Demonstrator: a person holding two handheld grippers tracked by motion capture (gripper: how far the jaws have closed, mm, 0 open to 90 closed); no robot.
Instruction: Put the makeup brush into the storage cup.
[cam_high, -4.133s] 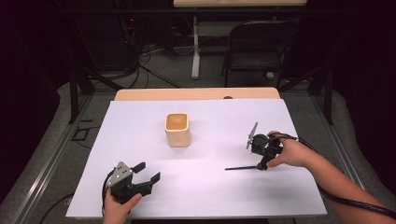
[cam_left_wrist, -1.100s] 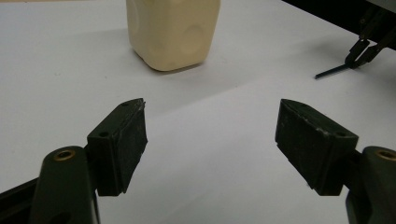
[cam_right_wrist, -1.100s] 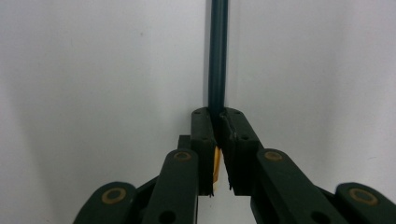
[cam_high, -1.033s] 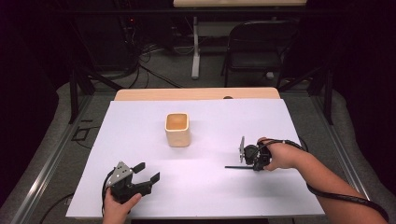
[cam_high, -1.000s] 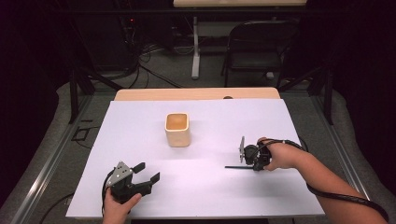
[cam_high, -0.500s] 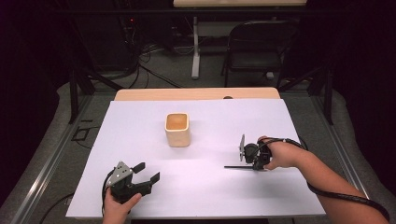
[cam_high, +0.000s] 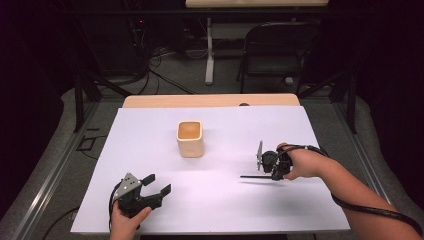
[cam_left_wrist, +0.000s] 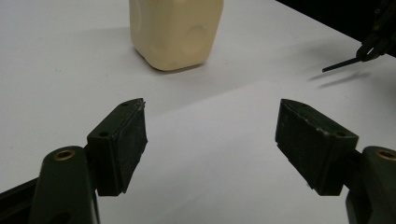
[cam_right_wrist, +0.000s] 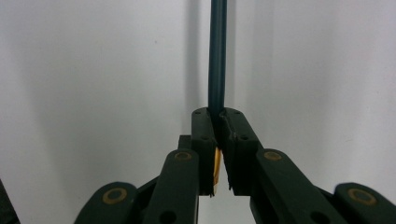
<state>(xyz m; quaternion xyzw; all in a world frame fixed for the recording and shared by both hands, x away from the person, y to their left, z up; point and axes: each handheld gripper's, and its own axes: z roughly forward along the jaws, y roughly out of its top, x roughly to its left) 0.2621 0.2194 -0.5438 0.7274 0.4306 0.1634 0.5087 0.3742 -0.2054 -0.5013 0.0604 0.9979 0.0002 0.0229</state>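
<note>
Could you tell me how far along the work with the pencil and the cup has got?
Done: the right gripper is shut on the dark pencil, which juts out level just above the white table. In hand: carrying it; it is still well to the right of the cream cup. Left: probably bringing it over the cup's open top and releasing it. The left gripper rests open and empty.

Two black handheld grippers are seen. The left gripper (cam_high: 154, 186) is topped by a grey three-cornered plate, and a black cable is trailed from it. Its thick rectangular pads (cam_left_wrist: 125, 140) are scuffed, and brass-coloured rivets are set in the linkage. The right gripper (cam_right_wrist: 218, 122) is built alike, with small screw holes and a looping black cable. Both forearms are left bare.
</note>
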